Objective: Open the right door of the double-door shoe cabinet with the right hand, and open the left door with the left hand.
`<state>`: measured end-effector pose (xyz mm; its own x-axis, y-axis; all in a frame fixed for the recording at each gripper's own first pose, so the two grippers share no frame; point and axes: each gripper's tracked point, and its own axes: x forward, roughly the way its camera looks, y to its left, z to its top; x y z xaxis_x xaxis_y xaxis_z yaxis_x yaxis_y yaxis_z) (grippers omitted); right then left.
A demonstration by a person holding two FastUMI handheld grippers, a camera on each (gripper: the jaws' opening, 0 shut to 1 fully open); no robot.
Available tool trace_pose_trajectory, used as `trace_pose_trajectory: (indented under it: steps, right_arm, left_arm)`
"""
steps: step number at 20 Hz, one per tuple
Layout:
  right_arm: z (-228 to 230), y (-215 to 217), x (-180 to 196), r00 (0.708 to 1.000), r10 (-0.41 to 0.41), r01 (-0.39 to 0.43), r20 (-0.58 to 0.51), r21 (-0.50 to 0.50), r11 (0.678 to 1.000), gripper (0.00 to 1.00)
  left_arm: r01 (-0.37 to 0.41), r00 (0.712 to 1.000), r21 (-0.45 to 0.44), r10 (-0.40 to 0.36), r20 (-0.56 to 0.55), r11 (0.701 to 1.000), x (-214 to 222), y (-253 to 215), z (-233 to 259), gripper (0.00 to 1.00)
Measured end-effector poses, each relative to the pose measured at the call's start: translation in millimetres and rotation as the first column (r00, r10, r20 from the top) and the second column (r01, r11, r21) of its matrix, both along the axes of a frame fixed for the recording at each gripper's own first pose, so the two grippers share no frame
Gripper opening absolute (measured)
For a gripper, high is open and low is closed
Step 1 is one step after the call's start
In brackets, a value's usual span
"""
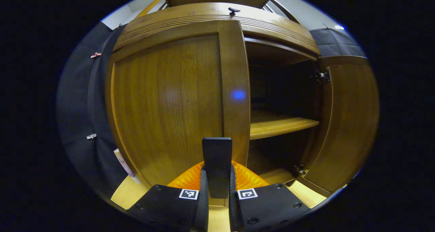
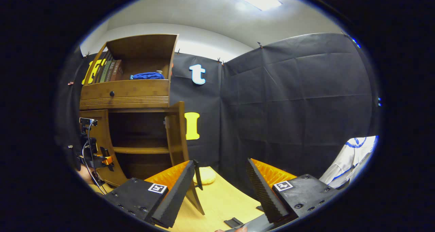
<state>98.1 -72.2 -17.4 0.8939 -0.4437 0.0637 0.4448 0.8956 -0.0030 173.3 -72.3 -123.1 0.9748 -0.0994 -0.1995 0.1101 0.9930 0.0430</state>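
the left door [image 1: 166, 103] fills the frame's centre-left, closed, while the right door [image 1: 346, 123] hangs wide open at the right edge. my left gripper [image 1: 216, 177] is pinched tight on a dark flat handle-like tab at the door's inner edge; i should pull straight back, then follow the hinge's arc. my right gripper [image 2: 221, 188] hangs spread, empty.
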Motion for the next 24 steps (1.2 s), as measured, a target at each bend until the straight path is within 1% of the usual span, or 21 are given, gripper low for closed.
trace_pose_trajectory:
  steps: [2,5,10,12,13,14,17,21,24]
  right_arm:
    - [2.4,15.7,7.9,0.999,0.048,-0.048,0.001,-0.007,0.999,0.98]
    - [-4.1,41.4,25.7,0.992,0.126,-0.126,-0.023,-0.005,0.992,0.98]
    - [-11.7,84.0,50.6,0.966,0.251,-0.251,-0.055,0.009,0.968,0.98]
    - [-15.0,100.3,56.9,0.955,0.292,-0.290,-0.058,0.027,0.957,0.98]
    - [-17.2,105.9,59.3,0.950,0.306,-0.304,-0.059,0.038,0.952,0.98]
    - [-18.7,111.8,61.5,0.945,0.320,-0.317,-0.060,0.050,0.947,0.98]
    - [-24.4,127.3,64.7,0.931,0.358,-0.353,-0.070,0.071,0.933,0.98]
    - [-27.7,134.3,63.9,0.920,0.381,-0.377,-0.090,0.061,0.924,0.98]
    - [-30.6,138.7,62.5,0.913,0.396,-0.390,-0.097,0.076,0.918,0.98]
  left_arm:
    - [0.002,1.000,-0.011,-0.002,0.001,1.000,-22.9,9.2,-1.3,0.27]
    - [-0.002,1.000,-0.029,0.002,0.003,1.000,-45.2,19.8,0.6,0.27]
    - [-0.024,1.000,-0.039,0.025,0.012,0.999,-83.8,44.5,-0.2,0.26]
    - [-0.028,0.999,-0.029,0.029,0.021,0.999,-96.8,54.8,0.2,0.26]
    - [-0.033,0.999,-0.025,0.033,0.022,0.999,-102.5,60.3,0.3,0.26]
    - [-0.038,0.999,-0.026,0.039,0.023,0.999,-108.9,65.0,-1.4,0.24]
    - [-0.059,0.998,-0.034,0.059,0.026,0.998,-121.8,77.9,-1.2,0.24]
    - [-0.086,0.996,-0.029,0.086,0.025,0.996,-132.2,91.0,-1.7,0.24]
    - [-0.111,0.993,-0.038,0.112,0.024,0.993,-139.7,99.9,-1.9,0.23]
